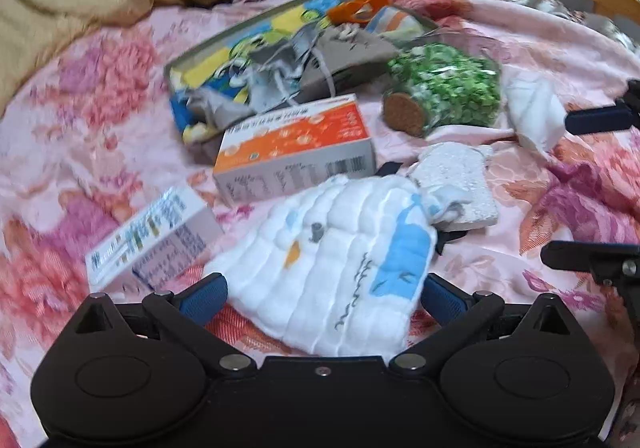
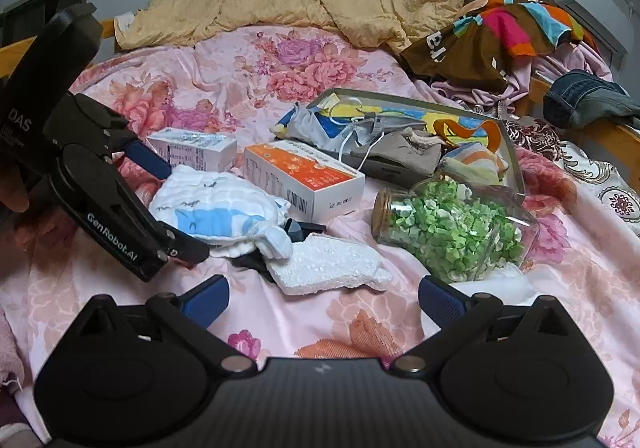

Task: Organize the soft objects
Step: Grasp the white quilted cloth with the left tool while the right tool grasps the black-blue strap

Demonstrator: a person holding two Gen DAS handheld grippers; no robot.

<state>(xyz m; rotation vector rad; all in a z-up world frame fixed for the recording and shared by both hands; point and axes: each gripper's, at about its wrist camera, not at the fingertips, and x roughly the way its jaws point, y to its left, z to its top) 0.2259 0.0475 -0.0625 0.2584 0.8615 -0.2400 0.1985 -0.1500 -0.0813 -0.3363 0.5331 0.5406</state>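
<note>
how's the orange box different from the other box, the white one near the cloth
The orange box has an orange top panel; the white box is pale with blue print. The orange box looks larger and shows a barcode on its end; the white box shows none here. The orange box lies nearer the tray, the white box farther from it. Both are shut cartons lying flat on the floral bedspread.

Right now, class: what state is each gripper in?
Left gripper: open, straddling the white cloth, not clamped.
Right gripper: open, empty.
</note>
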